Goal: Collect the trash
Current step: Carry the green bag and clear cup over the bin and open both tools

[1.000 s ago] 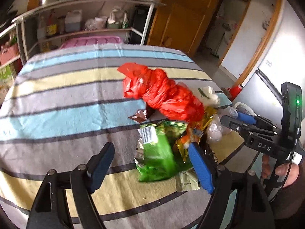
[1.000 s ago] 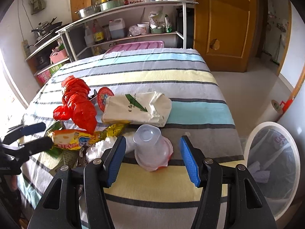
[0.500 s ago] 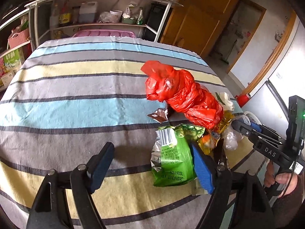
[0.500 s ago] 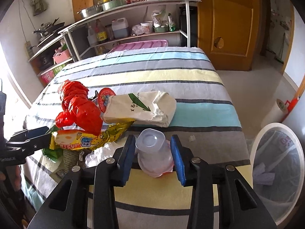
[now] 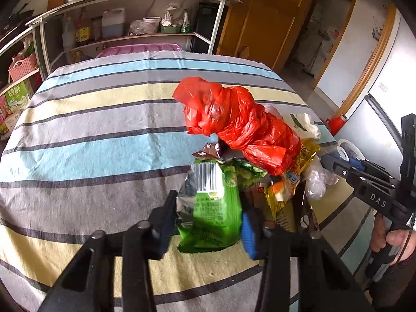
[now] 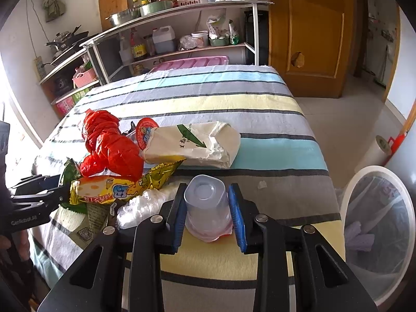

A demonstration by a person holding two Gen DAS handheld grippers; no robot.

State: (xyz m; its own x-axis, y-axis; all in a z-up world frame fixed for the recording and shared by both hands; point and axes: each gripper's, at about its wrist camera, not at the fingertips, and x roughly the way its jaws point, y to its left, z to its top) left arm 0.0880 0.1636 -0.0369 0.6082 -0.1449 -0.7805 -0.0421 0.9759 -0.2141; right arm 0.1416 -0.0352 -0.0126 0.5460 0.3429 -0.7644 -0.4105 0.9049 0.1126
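Observation:
A heap of trash lies on the striped table (image 5: 91, 143): a knotted red plastic bag (image 5: 241, 127), a green snack bag (image 5: 213, 208), a yellow wrapper (image 6: 117, 187), a white paper bag (image 6: 192, 143) and a clear plastic cup (image 6: 205, 200). My left gripper (image 5: 208, 221) is closing, its pads pressing both sides of the green snack bag at the near edge of the heap. My right gripper (image 6: 208, 208) is closing too, its blue pads squeezing the upturned clear cup and the crumpled film under it.
A white-rimmed bin (image 6: 374, 169) with a clear liner stands on the floor right of the table. A metal shelf rack (image 5: 130, 13) with pots and bottles stands behind the table, and a wooden door (image 6: 312, 39) is at the back right. A person's hand (image 5: 395, 239) holds the right gripper's handle.
Both pairs of jaws have narrowed from wide open. The left pads now touch the green snack bag, and the right pads have come in against the clear cup.

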